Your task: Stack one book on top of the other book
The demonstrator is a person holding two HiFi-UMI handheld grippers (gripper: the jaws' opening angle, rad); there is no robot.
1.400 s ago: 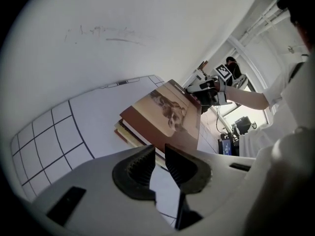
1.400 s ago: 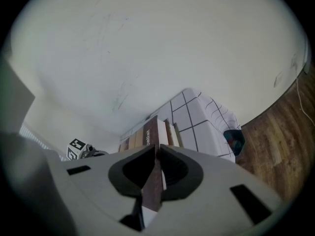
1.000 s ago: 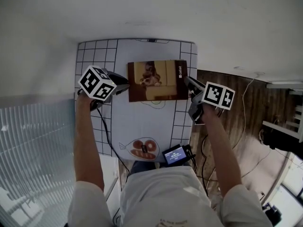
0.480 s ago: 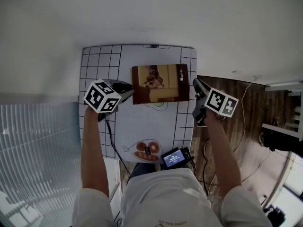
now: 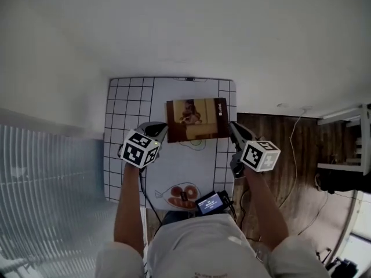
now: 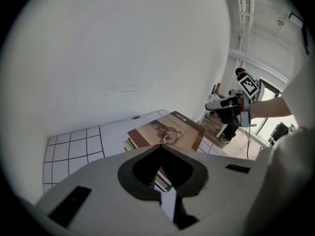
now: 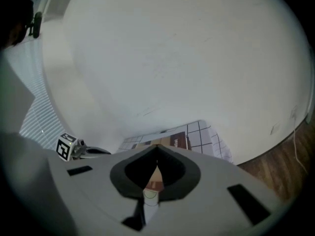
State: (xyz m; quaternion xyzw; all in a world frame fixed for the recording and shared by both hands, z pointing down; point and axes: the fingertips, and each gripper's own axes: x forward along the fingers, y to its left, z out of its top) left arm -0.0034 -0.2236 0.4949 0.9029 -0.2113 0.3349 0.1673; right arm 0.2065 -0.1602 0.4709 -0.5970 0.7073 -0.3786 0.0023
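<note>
A brown-covered book [image 5: 196, 119] lies on top of a second book [image 6: 129, 142], whose edges show beneath it in the left gripper view. The stack sits on the gridded white table [image 5: 124, 109]. My left gripper [image 5: 160, 131] hovers at the stack's near left corner. Its jaws have just been closing and now meet with nothing between them. My right gripper [image 5: 232, 127] hangs at the near right corner, apart from the books. It too has just closed on nothing. Each gripper view shows the top cover [image 6: 170, 133] [image 7: 173, 142] past touching tips [image 6: 158, 145] [image 7: 156, 147].
A small screen device [image 5: 210, 202] and a printed oval drawing [image 5: 181, 194] lie at the table's near edge, with a black cable [image 5: 142, 184] beside them. A white wall [image 5: 185, 28] backs the table. Wooden floor [image 5: 284, 149] lies to the right and ribbed panels [image 5: 46, 184] to the left.
Both grippers have drawn back from the sides of the book stack toward me and lifted. Their jaws have gone from open to shut.
</note>
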